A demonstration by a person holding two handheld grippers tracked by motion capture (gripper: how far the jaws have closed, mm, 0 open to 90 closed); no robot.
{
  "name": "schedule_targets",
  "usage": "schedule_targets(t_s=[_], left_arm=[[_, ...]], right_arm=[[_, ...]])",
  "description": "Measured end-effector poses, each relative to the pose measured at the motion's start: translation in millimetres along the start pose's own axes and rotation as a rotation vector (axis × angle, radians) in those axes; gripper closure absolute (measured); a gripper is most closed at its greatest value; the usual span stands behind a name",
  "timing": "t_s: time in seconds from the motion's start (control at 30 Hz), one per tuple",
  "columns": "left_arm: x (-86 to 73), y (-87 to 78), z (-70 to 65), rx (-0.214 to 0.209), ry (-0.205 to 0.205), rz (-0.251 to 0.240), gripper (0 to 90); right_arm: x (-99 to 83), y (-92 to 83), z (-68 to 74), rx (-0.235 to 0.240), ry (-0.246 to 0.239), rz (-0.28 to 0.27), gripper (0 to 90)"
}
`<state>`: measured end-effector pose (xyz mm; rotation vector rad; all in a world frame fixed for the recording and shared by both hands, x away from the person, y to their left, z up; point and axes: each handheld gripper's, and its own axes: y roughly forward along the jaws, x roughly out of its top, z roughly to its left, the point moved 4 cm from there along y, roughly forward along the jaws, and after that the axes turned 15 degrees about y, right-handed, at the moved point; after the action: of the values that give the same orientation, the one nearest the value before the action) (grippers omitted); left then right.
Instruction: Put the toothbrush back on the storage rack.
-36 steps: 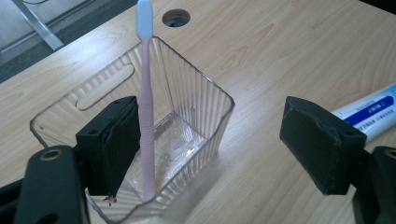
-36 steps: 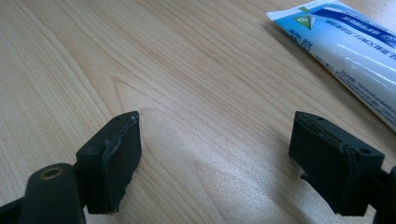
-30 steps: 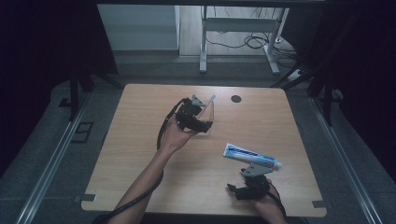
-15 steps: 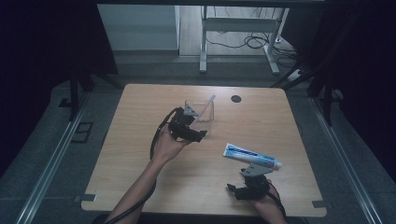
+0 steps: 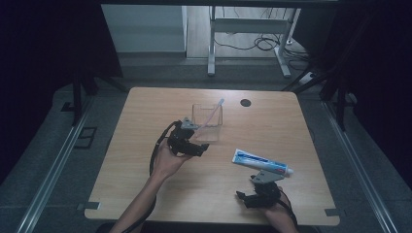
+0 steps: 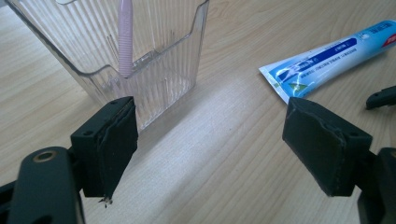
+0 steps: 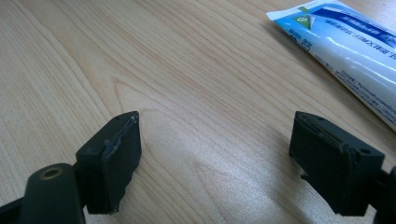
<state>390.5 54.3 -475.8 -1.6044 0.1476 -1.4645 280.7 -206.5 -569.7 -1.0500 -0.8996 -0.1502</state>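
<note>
A clear ribbed plastic holder [image 5: 208,122] stands mid-table with a pink toothbrush [image 5: 213,112] leaning inside. Just beside it, the left gripper [image 5: 197,147] gapes empty. Right gripper [image 5: 248,199] likewise open, near the toothpaste tube [image 5: 262,163].

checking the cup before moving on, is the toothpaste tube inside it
No, the toothpaste tube lies flat on the table, apart from the clear cup.

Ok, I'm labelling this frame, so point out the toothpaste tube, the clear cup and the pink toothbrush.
toothpaste tube [image 5: 261,162], high view, middle of its body.
clear cup [image 6: 159,70], left gripper view, ribbed front wall.
pink toothbrush [image 6: 126,42], left gripper view, handle inside the cup.
</note>
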Motion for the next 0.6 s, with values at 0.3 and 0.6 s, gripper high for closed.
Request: schedule_targets(t_s=[0.3, 0.6], left_arm=[[-8.7, -4.0, -8.7, -0.013, -0.002, -0.013, 18.5], [-27.4, -6.2, -14.5, -0.016, -0.021, -0.011, 18.6]], right_arm=[[0.0, 0.2, 0.1, 0.000, 0.000, -0.002, 16.8], [0.0, 0.2, 0.1, 0.000, 0.001, -0.001, 16.8]])
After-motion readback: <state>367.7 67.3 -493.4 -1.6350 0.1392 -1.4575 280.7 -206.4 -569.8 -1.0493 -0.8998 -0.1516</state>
